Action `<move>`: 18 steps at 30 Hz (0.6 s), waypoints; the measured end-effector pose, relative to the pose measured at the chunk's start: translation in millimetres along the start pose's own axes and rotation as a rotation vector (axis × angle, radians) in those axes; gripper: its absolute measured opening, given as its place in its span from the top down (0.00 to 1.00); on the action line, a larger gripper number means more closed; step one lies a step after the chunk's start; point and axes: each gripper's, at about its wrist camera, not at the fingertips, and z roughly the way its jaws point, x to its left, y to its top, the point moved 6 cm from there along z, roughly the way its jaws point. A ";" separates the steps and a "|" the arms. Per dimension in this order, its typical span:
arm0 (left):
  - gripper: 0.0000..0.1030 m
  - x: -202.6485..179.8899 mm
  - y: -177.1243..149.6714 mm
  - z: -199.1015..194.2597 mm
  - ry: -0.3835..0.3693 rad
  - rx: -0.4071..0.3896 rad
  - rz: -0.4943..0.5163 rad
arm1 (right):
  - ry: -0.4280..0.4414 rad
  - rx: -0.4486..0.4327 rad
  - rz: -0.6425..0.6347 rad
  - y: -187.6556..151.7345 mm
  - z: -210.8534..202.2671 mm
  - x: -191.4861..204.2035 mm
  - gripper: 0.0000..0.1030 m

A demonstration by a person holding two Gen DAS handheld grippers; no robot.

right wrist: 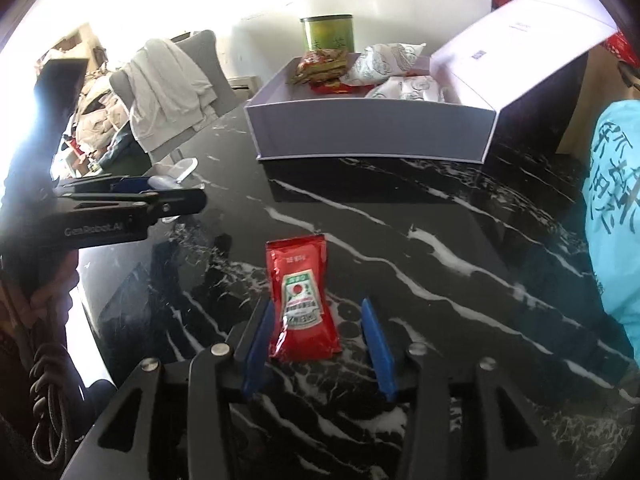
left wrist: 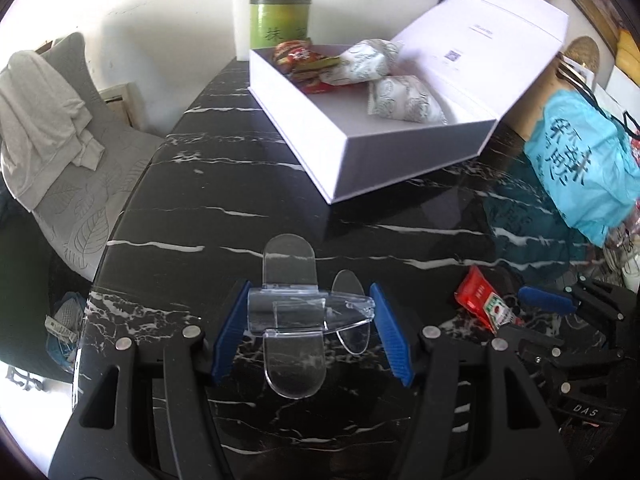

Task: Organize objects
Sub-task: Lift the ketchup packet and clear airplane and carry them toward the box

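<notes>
A black marble table [left wrist: 240, 184] with white veins fills both views. On its far side stands a white box [left wrist: 372, 152] with its lid [left wrist: 480, 40] thrown back. Inside the box lie two white patterned packets [left wrist: 404, 98] and some red and green snack wrappers [left wrist: 304, 62]. A green tin [left wrist: 280, 22] stands just behind the box, against the pale wall. To the left of the table is a grey chair [left wrist: 80, 208] draped with a light cloth [left wrist: 40, 120]. At the right edge a turquoise bag [left wrist: 580, 168] with dark lettering leans close to the box's corner.

The left gripper [left wrist: 306, 320] is clenched on a clear plastic plane-shaped piece [left wrist: 296, 312], its blue pads pressing both ends, with bare tabletop between it and the box. The right gripper [right wrist: 318, 344] stands released, its jaws apart on either side of a red ketchup sachet [right wrist: 302, 300] lying flat on the marble. The left pad is just beside the sachet's edge and the right pad is clear of it. Open table lies between the sachet and the box's near wall.
</notes>
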 end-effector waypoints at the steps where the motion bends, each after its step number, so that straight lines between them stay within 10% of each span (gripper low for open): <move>1: 0.42 -2.0 -0.6 -0.5 -0.001 0.000 0.006 | 0.000 -0.004 -0.005 -0.4 -0.1 1.2 0.55; 10: 0.42 1.3 -10.2 4.3 0.058 0.025 0.026 | -0.048 -0.022 -0.075 0.1 8.2 22.5 0.47; 13: 0.42 2.2 -14.1 4.9 0.079 0.026 0.051 | -0.059 -0.034 -0.157 -2.1 8.0 35.4 0.77; 18: 0.42 5.6 -16.9 5.3 0.062 0.028 0.039 | -0.045 -0.032 -0.131 -1.4 7.2 35.2 0.80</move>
